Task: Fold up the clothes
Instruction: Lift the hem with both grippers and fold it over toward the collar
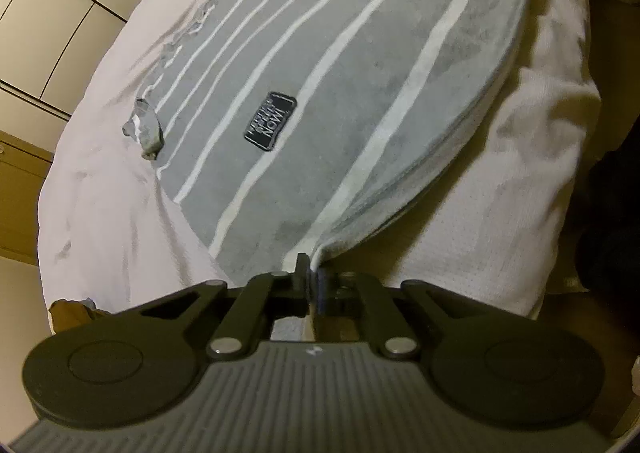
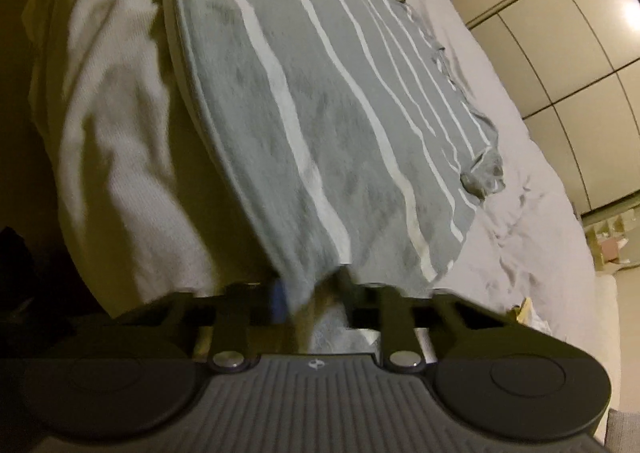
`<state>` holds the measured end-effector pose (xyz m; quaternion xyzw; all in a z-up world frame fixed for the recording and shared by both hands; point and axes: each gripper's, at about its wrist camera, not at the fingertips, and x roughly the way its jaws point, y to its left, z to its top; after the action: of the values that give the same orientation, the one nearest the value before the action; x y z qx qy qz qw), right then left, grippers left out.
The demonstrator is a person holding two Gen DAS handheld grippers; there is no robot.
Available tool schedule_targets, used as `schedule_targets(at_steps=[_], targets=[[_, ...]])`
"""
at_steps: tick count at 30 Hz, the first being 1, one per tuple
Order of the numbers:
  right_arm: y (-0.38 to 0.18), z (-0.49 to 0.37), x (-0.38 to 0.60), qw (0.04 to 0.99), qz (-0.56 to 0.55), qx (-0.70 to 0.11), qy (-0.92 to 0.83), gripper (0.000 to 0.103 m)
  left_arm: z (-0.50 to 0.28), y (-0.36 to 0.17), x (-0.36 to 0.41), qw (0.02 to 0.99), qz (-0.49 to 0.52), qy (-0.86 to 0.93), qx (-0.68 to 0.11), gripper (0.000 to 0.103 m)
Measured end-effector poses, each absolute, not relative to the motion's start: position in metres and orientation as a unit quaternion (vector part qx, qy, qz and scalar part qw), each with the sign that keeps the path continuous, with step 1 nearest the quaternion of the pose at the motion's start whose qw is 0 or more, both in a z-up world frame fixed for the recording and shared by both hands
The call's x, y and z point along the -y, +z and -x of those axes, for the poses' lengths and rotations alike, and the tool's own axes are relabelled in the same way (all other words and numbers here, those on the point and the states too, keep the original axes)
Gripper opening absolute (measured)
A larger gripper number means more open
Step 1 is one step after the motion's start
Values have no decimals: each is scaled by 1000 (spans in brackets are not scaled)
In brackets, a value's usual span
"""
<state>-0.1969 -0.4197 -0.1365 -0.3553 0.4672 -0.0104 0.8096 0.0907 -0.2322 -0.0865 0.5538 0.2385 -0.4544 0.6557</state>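
in the left wrist view the left tool point(image 1: 311, 277) is pinched narrow on the near corner of the grey striped shirt point(image 1: 340, 85), which lies spread on the white bed cover point(image 1: 104, 221) with a dark patch point(image 1: 270, 121) on its front and a thick doubled edge along the bed's side; the grip takes only a little cloth, so a sharp pull could slip it free. in the right wrist view the right tool point(image 2: 310, 299) holds the other near corner of the shirt point(image 2: 320, 113) between fingers set a little apart, the cloth bunched and blurred there. if the two tools lift unevenly the stripes would skew and the crumpled sleeve point(image 2: 482, 173) could drag under.
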Motion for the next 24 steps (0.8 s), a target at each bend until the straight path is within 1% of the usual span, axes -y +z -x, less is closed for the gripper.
schedule_targets(at_steps=[4,9,16,20,24], targets=[[-107,198,427,814,333,-475,13,0,-88,-69,223,657,-543,-463,-243,1],[-69,209,424,805,340,-483,55,0,-73,-43,203,653,-529,-481,-250,0],[-40,226,411,780,325,-523,109,0,-56,-8,174,637,-514,-497,-287,0],[-20,231,410,770,302,-546,132,0,-90,13,196,640,-507,-502,-287,0],[13,199,441,781,297,-536,117,0,-123,35,218,643,-499,-506,-286,0]])
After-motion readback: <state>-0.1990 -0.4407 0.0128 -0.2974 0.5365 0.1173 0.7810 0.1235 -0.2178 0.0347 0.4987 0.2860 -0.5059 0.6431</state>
